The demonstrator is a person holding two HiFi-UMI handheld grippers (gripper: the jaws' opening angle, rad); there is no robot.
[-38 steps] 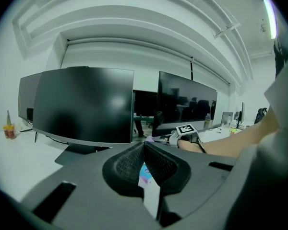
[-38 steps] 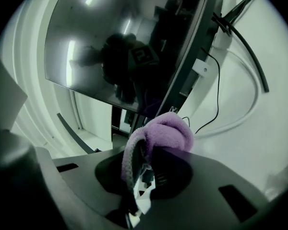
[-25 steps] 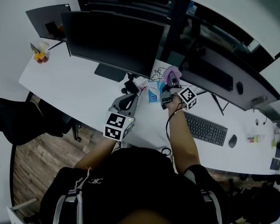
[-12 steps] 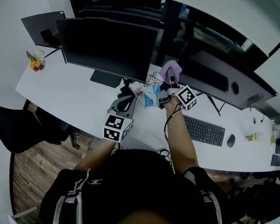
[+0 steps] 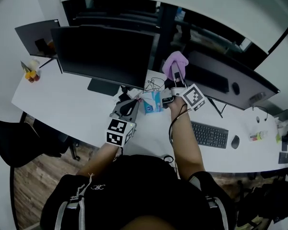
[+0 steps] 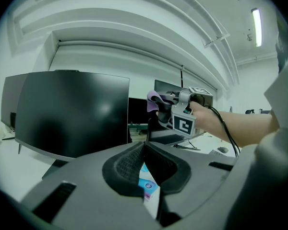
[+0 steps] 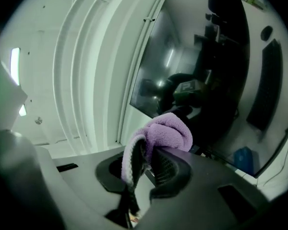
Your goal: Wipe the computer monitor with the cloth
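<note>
The table (image 5: 62, 99) is white and long, and a wood floor shows under it. In the head view, a big dark monitor (image 5: 105, 54) stands on the table, with a second screen (image 5: 249, 92) off to its right. A keyboard (image 5: 210, 134) and a mouse (image 5: 235, 141) lie near the right side. A blue packet (image 5: 152, 102) and some tangled wires (image 5: 156, 84) lie in front of the big monitor's right end. The left claw (image 5: 127, 108) is low, just beside the blue packet. The right claw (image 5: 176, 78) is held higher, and the purple cloth (image 5: 175, 62) sticks out of its tip. The cloth is up by the right edge of the big monitor, in the gap between the two screens, and it does not look like it touches the glass. In the left gripper view, a white ceiling curves overhead. The left claw (image 6: 144, 152) is closed, pad against pad, with nothing pinched in it, and the blue packet (image 6: 148, 186) peeks out below it. The monitor (image 6: 72, 114) fills the left side, and the right claw (image 6: 180, 110) with the cloth (image 6: 153, 99) is up beside it. In the right gripper view, the right claw (image 7: 146, 159) is squeezed tight on the cloth (image 7: 158, 133), which bunches up over the tips. Dark shiny glass lies ahead of it.
</note>
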